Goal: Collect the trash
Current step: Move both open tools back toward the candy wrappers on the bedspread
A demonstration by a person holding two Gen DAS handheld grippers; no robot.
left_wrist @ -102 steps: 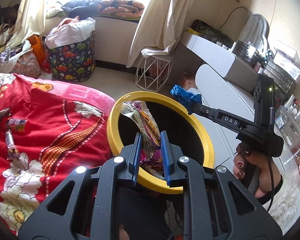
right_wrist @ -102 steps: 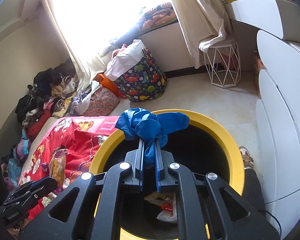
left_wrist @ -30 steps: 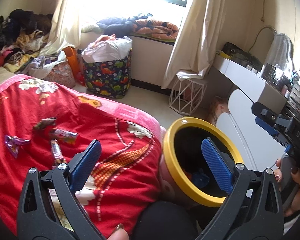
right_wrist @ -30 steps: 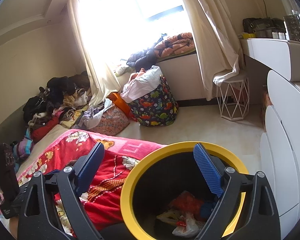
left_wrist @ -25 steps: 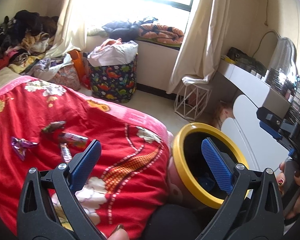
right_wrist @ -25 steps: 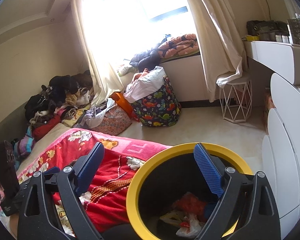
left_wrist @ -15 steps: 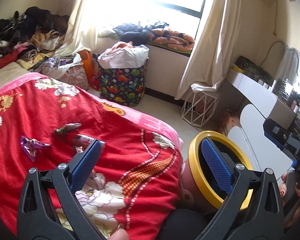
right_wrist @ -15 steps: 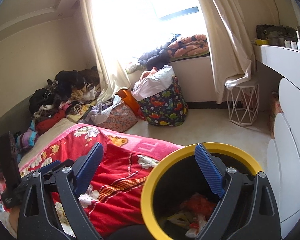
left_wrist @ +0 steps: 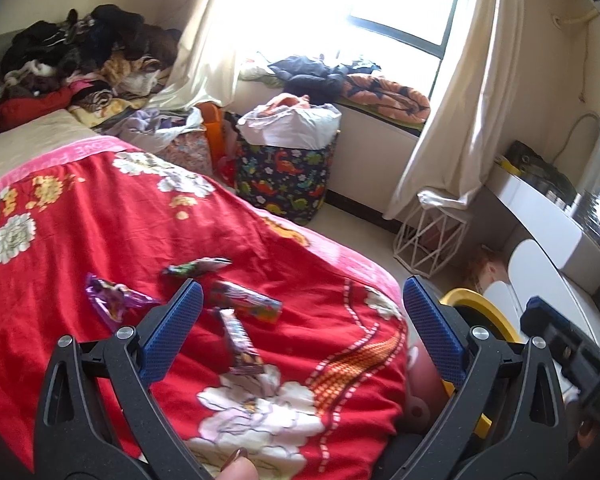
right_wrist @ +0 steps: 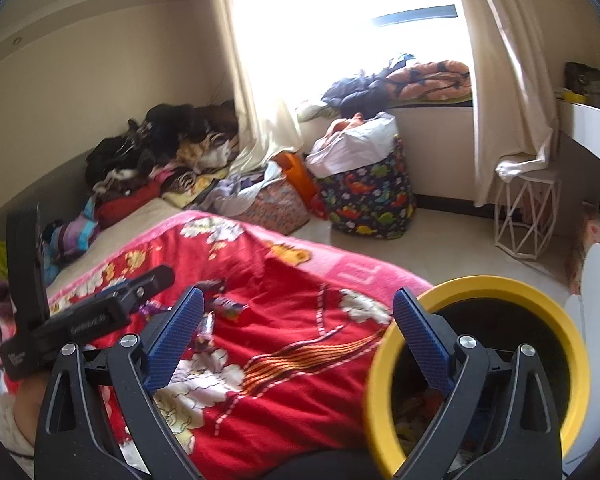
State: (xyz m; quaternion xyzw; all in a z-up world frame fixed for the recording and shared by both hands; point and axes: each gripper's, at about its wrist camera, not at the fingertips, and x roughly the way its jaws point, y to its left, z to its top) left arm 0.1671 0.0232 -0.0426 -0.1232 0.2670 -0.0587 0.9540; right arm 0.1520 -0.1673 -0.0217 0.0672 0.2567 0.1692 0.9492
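Wrappers (left_wrist: 244, 302) on blanket (left_wrist: 100, 220); bin (right_wrist: 539, 292) right.

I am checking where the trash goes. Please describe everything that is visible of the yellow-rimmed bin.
The bin is round, with a thick bright yellow rim and a dark, black-looking inside; the material looks like plastic. It stands upright and open, with no lid, right beside the edge of the bed's red flowered blanket. Some crumpled trash lies at its bottom, blurred. In the right wrist view the right gripper, open and empty, partly covers its near rim. The left wrist view shows only part of the rim.
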